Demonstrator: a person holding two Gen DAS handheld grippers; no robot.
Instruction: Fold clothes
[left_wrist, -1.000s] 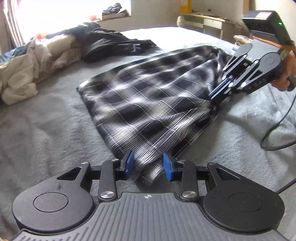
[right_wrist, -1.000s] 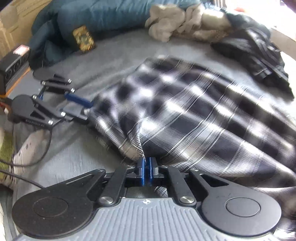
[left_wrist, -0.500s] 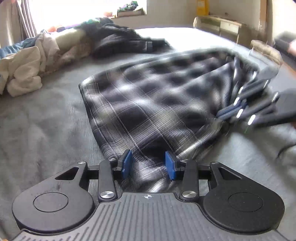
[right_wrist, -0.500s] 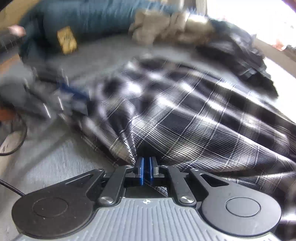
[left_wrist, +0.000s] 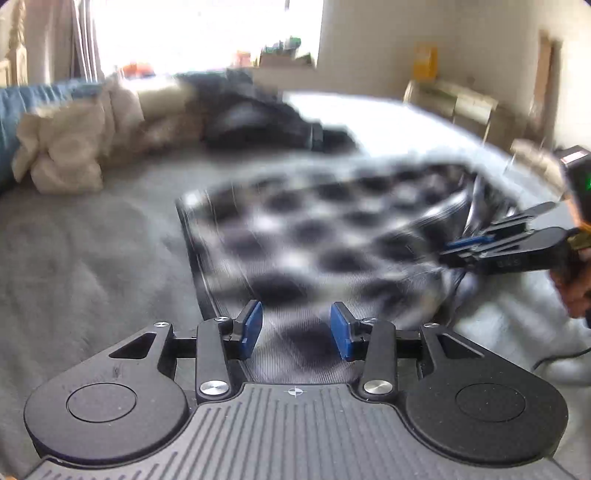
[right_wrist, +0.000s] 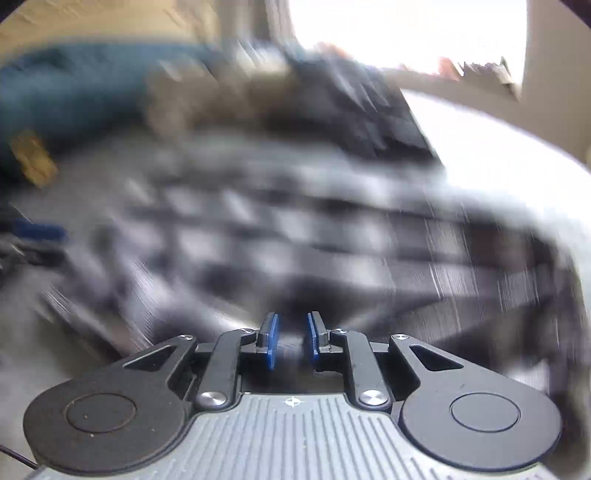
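Note:
A black-and-white plaid shirt (left_wrist: 314, 229) lies spread on the grey bed (left_wrist: 92, 258), blurred by motion. My left gripper (left_wrist: 297, 328) is at its near edge, open, its blue pads well apart and the cloth lying flat between them. In the left wrist view my right gripper (left_wrist: 461, 247) is low at the shirt's right edge, held by a person's hand (left_wrist: 576, 288). In its own view the right gripper (right_wrist: 291, 339) has its jaws opening: a gap shows between the pads, with a little plaid shirt (right_wrist: 295, 229) cloth still in it. The left gripper (right_wrist: 37, 232) is a blur at far left.
A beige bundle of clothes (left_wrist: 66, 162) and a dark garment (left_wrist: 258, 122) lie at the far side of the bed. A blue duvet (right_wrist: 74, 85) is behind them. A black cable (left_wrist: 554, 358) trails over the bed at the right.
The right gripper, shut on the shirt's edge before, has parted its pads and sunk toward the bed. The left gripper slid slightly along the shirt, still open. Both views have turned.

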